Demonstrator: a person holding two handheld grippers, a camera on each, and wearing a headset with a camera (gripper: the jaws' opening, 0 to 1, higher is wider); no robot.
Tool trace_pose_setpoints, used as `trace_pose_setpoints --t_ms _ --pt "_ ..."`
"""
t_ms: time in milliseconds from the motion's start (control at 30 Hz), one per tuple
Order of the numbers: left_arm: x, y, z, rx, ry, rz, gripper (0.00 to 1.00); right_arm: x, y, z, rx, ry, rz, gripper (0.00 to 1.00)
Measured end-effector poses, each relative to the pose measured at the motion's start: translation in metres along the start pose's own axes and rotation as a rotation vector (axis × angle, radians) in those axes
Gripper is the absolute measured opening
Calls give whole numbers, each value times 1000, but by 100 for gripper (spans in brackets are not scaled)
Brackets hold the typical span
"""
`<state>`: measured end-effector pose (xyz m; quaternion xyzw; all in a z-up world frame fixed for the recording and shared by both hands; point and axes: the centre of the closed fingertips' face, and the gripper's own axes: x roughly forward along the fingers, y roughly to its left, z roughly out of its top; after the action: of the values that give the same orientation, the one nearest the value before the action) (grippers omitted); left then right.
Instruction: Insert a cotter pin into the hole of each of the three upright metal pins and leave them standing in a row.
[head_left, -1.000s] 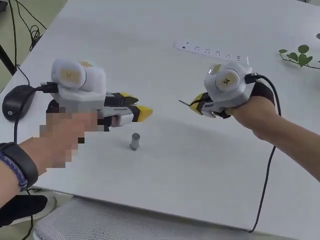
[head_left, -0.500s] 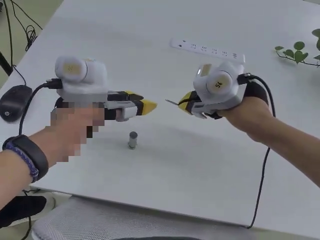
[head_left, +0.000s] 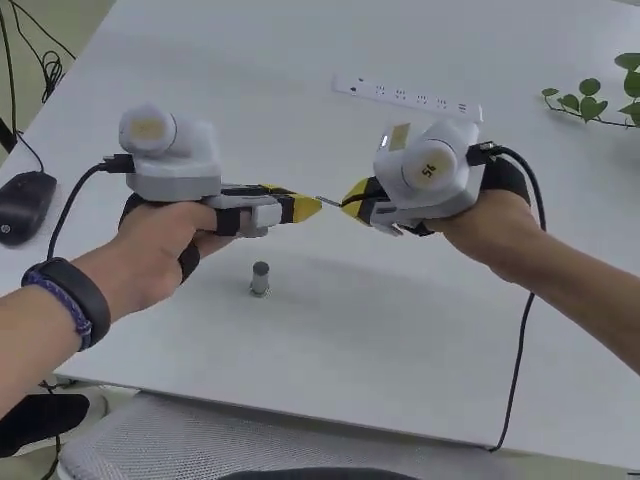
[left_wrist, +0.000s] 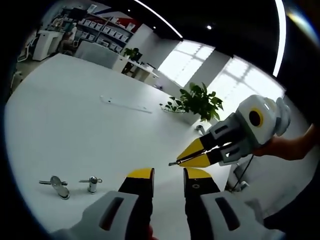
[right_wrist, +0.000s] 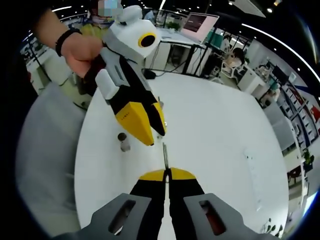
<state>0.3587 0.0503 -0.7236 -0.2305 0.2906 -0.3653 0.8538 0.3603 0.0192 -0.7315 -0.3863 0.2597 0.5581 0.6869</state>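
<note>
Pinches a thin cotter pin (right_wrist: 164, 155) between the fully closed fingers (right_wrist: 182, 175) of the right gripper (right_wrist: 166, 172), shank pointing forward. Faces the left gripper (left_wrist: 167, 172) tip to tip, just apart, its fingers (left_wrist: 141, 175) parted by a narrow gap and gripping nothing. Lower, on the white table (head_left: 400, 330), one metal pin (head_left: 260, 279) standing upright. Farther off, in the left gripper view, a second metal pin (left_wrist: 92, 184) upright with a thin piece through its top, beside another metal piece (left_wrist: 57, 184), pose unclear. Beyond, a power strip (head_left: 405, 97) and a plant (head_left: 591, 88).
</note>
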Motion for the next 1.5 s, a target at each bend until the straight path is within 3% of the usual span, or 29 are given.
trace_pose_setpoints --t_ms 533,833,1500 --pt "6 -5 7 -85 -19 -56 13 -2 0 10 -38 -18 12 1" --pt "6 -7 9 -111 -30 -72 5 -2 0 15 -54 -30 13 1" --pt "5 -14 13 -160 -47 -124 0 -2 -1 19 -75 -43 7 2"
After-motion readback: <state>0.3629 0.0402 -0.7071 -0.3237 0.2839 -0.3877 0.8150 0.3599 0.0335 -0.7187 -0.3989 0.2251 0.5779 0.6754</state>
